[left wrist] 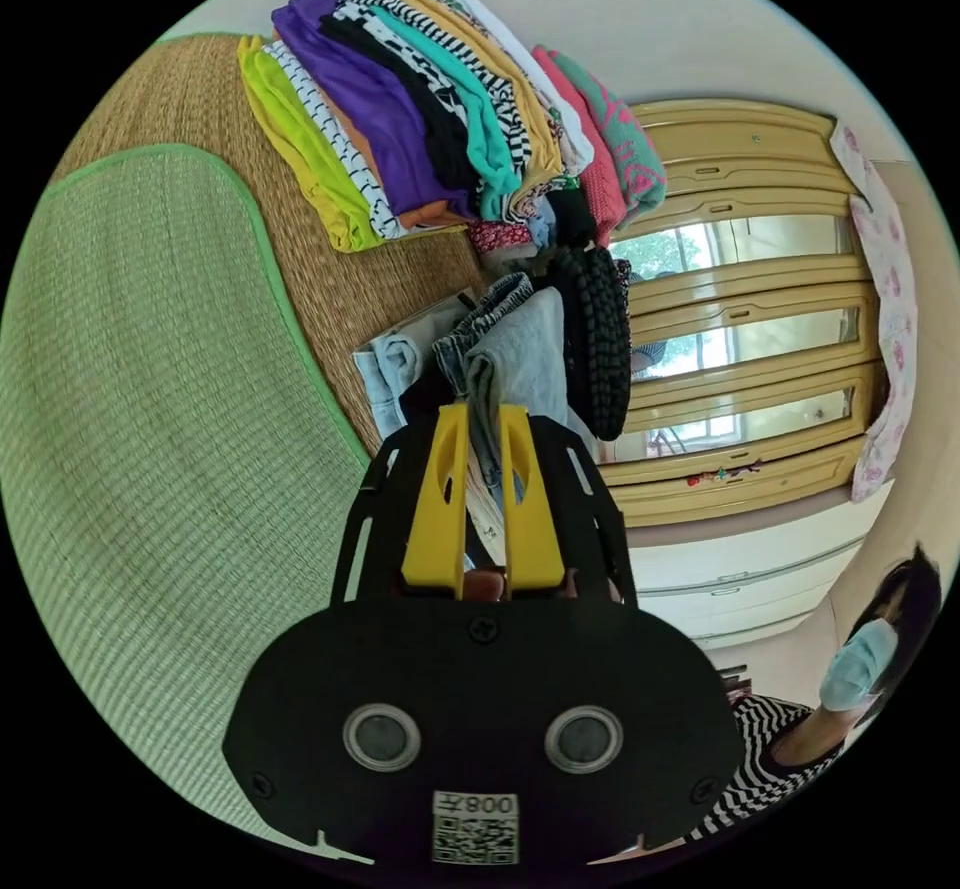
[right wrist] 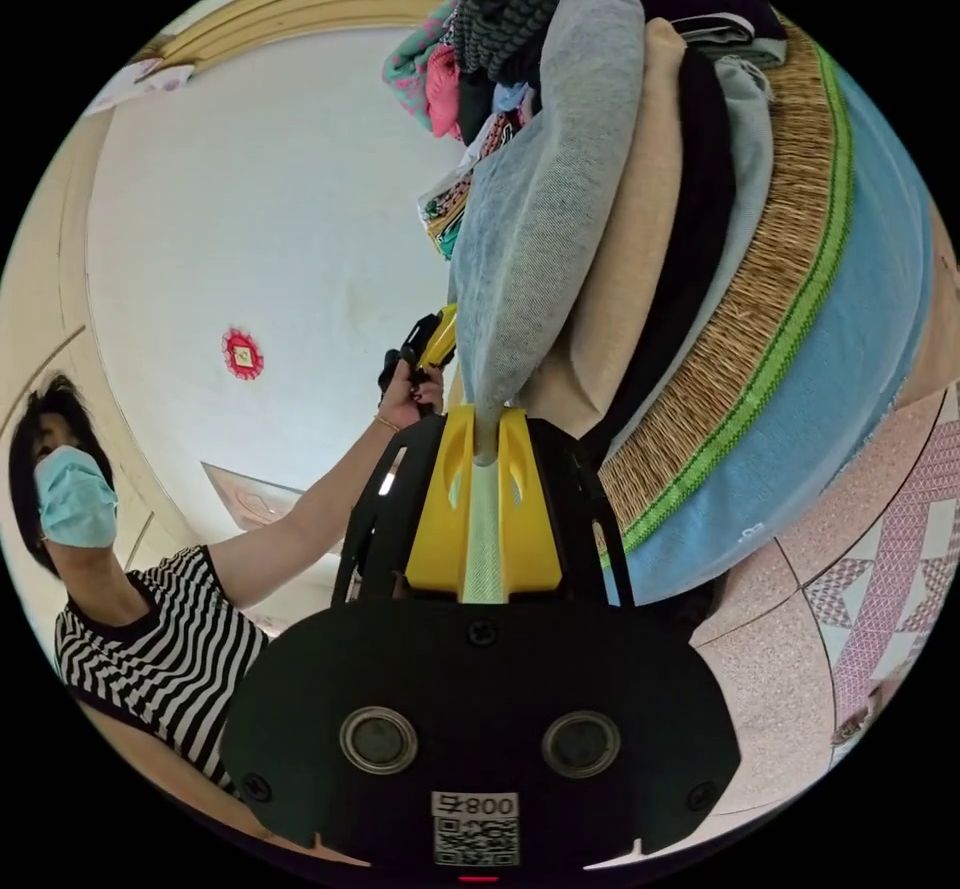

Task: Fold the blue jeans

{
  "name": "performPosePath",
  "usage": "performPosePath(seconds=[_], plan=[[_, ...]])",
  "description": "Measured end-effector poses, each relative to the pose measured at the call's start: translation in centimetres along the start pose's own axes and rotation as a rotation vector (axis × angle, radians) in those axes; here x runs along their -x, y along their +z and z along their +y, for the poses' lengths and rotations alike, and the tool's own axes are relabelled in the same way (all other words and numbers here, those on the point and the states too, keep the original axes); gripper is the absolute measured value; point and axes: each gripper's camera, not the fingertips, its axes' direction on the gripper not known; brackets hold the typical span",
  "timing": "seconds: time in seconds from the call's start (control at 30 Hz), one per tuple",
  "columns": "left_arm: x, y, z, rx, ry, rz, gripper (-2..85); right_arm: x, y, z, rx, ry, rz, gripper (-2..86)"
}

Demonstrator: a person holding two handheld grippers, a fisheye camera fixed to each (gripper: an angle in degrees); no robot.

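left gripper: yellow jaws nearly together, clamped on a folded edge of the blue jeans, lifted just above the woven mat. right gripper: jaws close, pinching the same pale denim. left gripper also seen in right gripper view, in a hand. clothes stack on the mat beyond.
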Motion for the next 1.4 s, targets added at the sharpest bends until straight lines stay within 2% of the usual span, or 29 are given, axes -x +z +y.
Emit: performPosePath(seconds=[0.17,0.23,0.3,0.4,0.5,0.53,0.57,0.63,0.9,1.0,1.07,1.2,1.27,1.4], plan=[[-1.7,0.7,0.2,-0.181,0.12,-0.175,1.7,0.7,-4.5,2.6,-0.083,0.008,0.094,0.8],[-2.7,1.9,0.0,-0.207,0.195,-0.173,0.9,1.6,-6.5,2.4,-0.148,-0.008,0.156,0.5],[-3.8,4.2,-0.6,-0.172,0.283,-0.179,0.6,3.3,-8.1,0.9,-0.212,-0.058,0.197,0.3],[-4.9,9.1,-2.0,-0.078,0.385,-0.323,0.3,6.8,-8.1,-3.7,-0.235,-0.181,0.314,0.1],[-4.3,13.7,-3.4,0.002,0.418,-0.502,0.2,10.0,-5.7,-8.3,-0.189,-0.306,0.513,0.1],[-3.8,15.4,-3.9,0.05,0.443,-0.565,0.1,10.5,-4.1,-9.8,-0.143,-0.324,0.643,0.1],[-3.2,16.8,-4.2,0.078,0.481,-0.612,0.1,10.2,-2.6,-10.9,-0.1,-0.316,0.795,0.0],[-2.4,18.2,-4.5,0.085,0.513,-0.644,0.1,9.2,-0.8,-11.6,-0.025,-0.298,0.907,0.1],[-1.2,21.8,-5.6,0.159,0.603,-0.769,0.1,8.9,-0.6,-9.0,-0.091,-0.261,0.857,0.1],[-0.9,20.9,-4.9,0.111,0.616,-0.718,0.1,11.2,-1.5,-7.8,-0.083,-0.298,0.839,0.1],[-0.6,20.1,-3.6,0.079,0.672,-0.622,0.2,13.7,-1.9,-4.5,-0.09,-0.393,0.754,0.1],[1.4,20.9,-2.7,0.1,0.685,-0.625,0.4,16.1,0.1,1.0,-0.022,-0.514,0.72,0.1],[3.3,21.5,-2.8,0.109,0.681,-0.624,0.4,15.7,3.1,3.0,0.084,-0.525,0.766,0.2],[4.7,20.3,-3.4,0.102,0.618,-0.564,0.4,15.9,4.6,4.3,0.054,-0.512,0.876,0.2]])
